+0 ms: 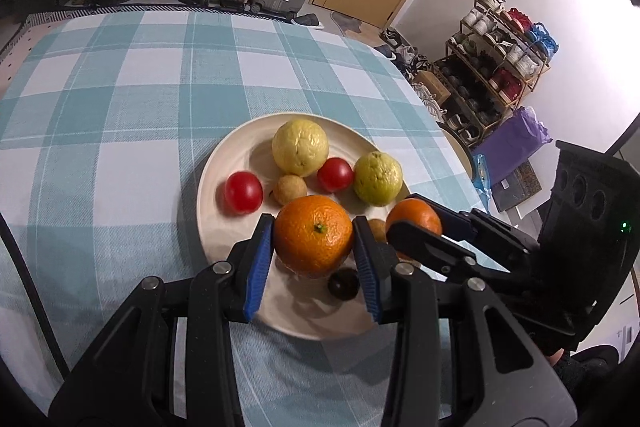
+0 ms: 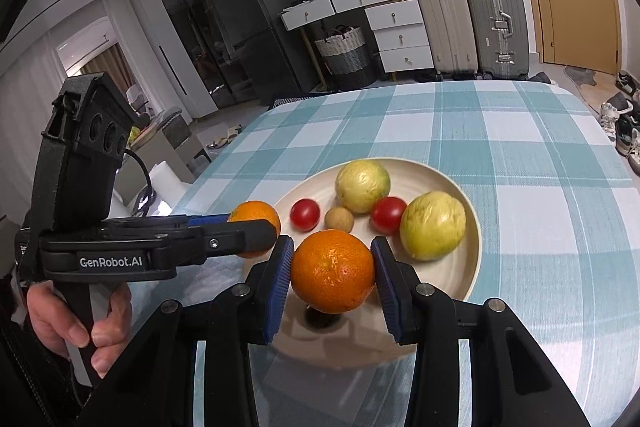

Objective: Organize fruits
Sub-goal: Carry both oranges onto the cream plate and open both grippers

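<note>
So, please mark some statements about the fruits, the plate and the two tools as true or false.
1. The left tool is shut on an orange. True.
2. The right tool is open and holds nothing. False: it is shut on a second orange.
3. Three red tomatoes lie on the plate. False: there are only two red tomatoes.
4. Two yellow-green fruits lie on the plate. True.
</note>
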`<action>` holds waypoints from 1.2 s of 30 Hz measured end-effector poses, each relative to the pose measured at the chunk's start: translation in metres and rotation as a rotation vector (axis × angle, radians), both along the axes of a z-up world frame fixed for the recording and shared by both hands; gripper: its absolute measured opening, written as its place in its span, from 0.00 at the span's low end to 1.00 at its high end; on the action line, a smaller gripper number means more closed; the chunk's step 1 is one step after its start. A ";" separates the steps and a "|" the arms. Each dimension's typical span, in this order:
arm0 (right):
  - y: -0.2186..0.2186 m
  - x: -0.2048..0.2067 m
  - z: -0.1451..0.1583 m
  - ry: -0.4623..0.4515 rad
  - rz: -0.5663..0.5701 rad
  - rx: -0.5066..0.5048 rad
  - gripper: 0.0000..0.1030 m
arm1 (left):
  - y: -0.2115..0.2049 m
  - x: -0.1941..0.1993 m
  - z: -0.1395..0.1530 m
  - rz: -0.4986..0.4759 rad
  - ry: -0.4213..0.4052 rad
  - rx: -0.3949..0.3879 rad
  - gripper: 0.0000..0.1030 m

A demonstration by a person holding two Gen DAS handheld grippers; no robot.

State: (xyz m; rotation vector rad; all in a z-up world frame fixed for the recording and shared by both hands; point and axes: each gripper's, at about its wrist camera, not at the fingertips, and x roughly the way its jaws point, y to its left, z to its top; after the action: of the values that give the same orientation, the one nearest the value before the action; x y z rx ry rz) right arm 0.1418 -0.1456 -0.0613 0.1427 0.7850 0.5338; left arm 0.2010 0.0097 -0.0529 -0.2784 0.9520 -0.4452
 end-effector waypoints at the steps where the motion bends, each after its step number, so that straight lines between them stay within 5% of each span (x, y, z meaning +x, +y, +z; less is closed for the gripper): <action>1: 0.000 0.003 -0.001 0.001 -0.003 -0.003 0.40 | -0.001 0.003 -0.001 -0.001 0.001 -0.002 0.35; 26: -0.004 0.047 -0.009 0.018 -0.048 0.002 0.42 | -0.015 0.041 -0.024 -0.025 0.050 -0.038 0.35; 33: -0.015 0.041 0.002 -0.021 -0.085 0.029 0.57 | -0.008 0.033 -0.008 0.005 0.027 -0.062 0.60; 36: -0.020 0.035 0.007 -0.034 -0.101 0.028 0.61 | -0.006 0.027 -0.003 0.011 0.018 -0.057 0.61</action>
State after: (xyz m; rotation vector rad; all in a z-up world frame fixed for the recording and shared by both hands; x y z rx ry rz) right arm 0.1765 -0.1657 -0.0543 0.1977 0.7337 0.4502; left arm 0.2280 0.0035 -0.0560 -0.3395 0.9563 -0.4610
